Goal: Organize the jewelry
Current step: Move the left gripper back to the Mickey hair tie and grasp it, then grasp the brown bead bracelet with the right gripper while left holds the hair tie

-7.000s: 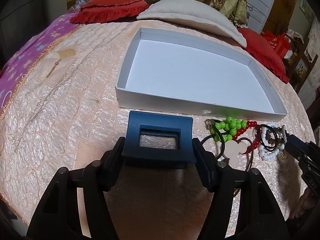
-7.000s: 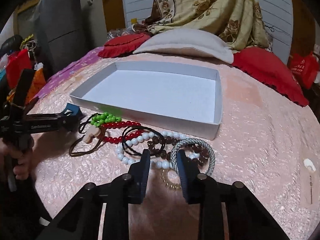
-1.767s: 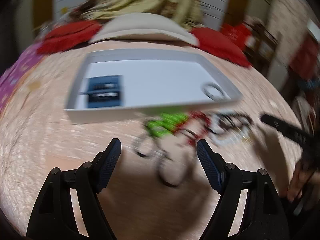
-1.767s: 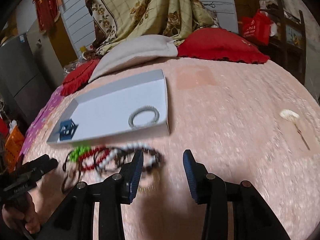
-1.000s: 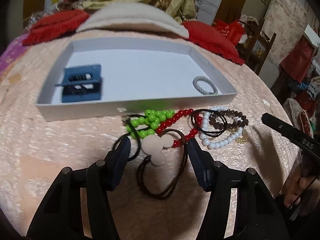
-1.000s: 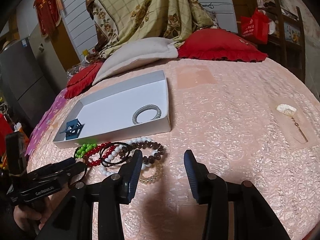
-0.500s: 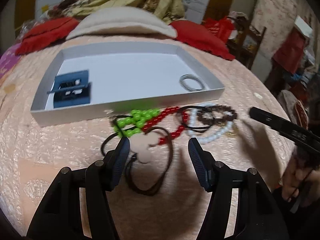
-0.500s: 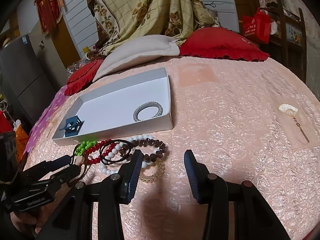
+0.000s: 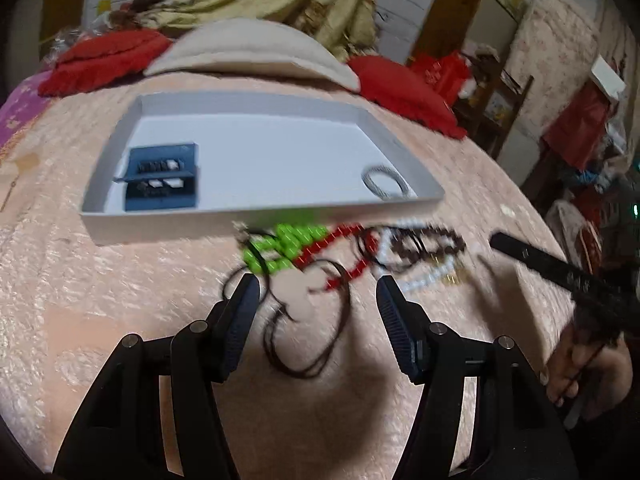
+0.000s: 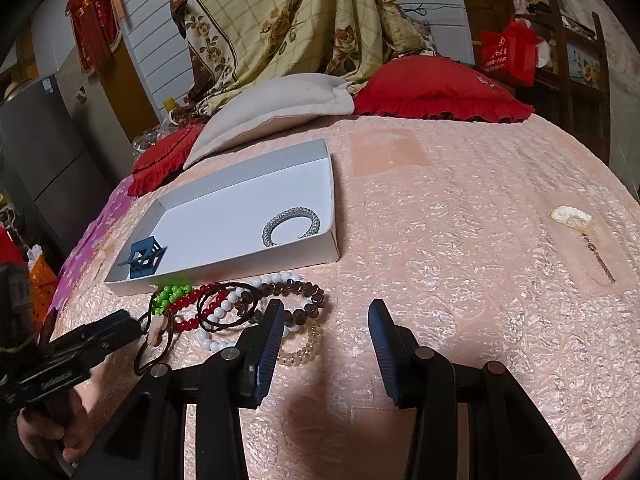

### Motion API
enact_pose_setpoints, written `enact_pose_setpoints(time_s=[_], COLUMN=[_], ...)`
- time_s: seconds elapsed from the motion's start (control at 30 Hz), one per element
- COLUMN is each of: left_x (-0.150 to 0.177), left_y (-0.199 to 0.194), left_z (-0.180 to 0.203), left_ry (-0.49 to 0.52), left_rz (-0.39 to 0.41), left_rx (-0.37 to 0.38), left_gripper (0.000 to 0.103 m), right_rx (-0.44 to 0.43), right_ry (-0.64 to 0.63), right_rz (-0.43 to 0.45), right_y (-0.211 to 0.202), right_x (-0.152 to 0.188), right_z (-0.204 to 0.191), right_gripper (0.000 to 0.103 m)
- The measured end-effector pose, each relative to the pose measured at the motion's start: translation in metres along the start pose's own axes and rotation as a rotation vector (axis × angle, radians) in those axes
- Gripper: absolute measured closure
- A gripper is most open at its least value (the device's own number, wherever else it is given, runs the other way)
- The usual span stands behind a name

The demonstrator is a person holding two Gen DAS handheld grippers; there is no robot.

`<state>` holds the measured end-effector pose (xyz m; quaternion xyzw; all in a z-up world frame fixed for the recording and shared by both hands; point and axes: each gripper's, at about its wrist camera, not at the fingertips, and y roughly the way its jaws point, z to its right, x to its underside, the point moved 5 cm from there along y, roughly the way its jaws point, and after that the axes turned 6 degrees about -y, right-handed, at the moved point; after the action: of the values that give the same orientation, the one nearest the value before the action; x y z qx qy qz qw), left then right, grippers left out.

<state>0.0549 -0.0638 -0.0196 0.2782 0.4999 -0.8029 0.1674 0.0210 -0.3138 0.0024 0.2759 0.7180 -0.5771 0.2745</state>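
A shallow white box (image 9: 168, 224) (image 10: 224, 268) lies on the pink bedspread, holding a blue hair claw (image 9: 162, 183) (image 10: 143, 260) at its left end and a silver woven bracelet (image 9: 385, 183) (image 10: 292, 220) at its right. In front of it is a heap of jewelry: green and red beads (image 9: 288, 244) (image 10: 176, 300), a brown hair tie with a pale charm (image 9: 308, 320), white and brown bead bracelets (image 10: 280, 300), a clear bead bracelet (image 10: 304, 348). My left gripper (image 9: 318, 292) stands open over the hair tie. My right gripper (image 10: 326, 320) is open, empty, right of the heap.
A beige pillow (image 10: 272, 108) and red cushions (image 10: 436, 88) lie behind the box. A pale brooch with a chain (image 10: 576, 224) rests at the far right of the bedspread. A hand (image 9: 580, 372) holds the other gripper at the right edge.
The left view has shifted a little and blurred; its open fingers now frame the hair tie and charm. The right gripper has stayed put and open.
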Motion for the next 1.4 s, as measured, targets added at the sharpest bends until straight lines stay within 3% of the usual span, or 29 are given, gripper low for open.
enact_pose_setpoints(time_s=[0.13,0.43,0.53,0.6,0.63,1.03,1.2,1.4], left_x=[0.005,-0.003,-0.004,-0.005,-0.006,0.005,0.008,0.002], left_y=[0.021,0.025,0.026,0.027,0.027,0.006,-0.019,-0.025], left_z=[0.000,-0.004,-0.005,-0.010,-0.012,-0.004,-0.001,-0.006], left_ry=[-0.002,-0.035,-0.031,-0.040,-0.046,-0.003,0.001,-0.026], left_rz=[-0.065,-0.049,-0.034,-0.024,-0.024,0.002,0.060,0.088], left_rx=[-0.027,-0.008,-0.038,-0.064,-0.065,-0.050,-0.048,-0.055], left_gripper=[0.044,0.045,0.059,0.074,0.076,0.076,0.076,0.076], right_rx=[-0.002,0.002,0.001,0.001,0.001,0.006,-0.086,-0.085], right_ry=[-0.012,-0.008,-0.005,-0.007,-0.008,-0.001,-0.065,-0.127], right_rz=[-0.008,-0.008,-0.010,-0.010,-0.011,0.003,-0.044,-0.063], right_y=[0.003,0.003,0.003,0.004,0.004,-0.001,0.001,0.013], right_x=[0.000,0.001,0.001,0.001,0.001,0.002,0.010,0.012], right_z=[-0.004,-0.002,-0.002,-0.002,-0.002,0.003,-0.006,-0.012], right_gripper=[0.061,0.061,0.061,0.061,0.061,0.061,0.061,0.061])
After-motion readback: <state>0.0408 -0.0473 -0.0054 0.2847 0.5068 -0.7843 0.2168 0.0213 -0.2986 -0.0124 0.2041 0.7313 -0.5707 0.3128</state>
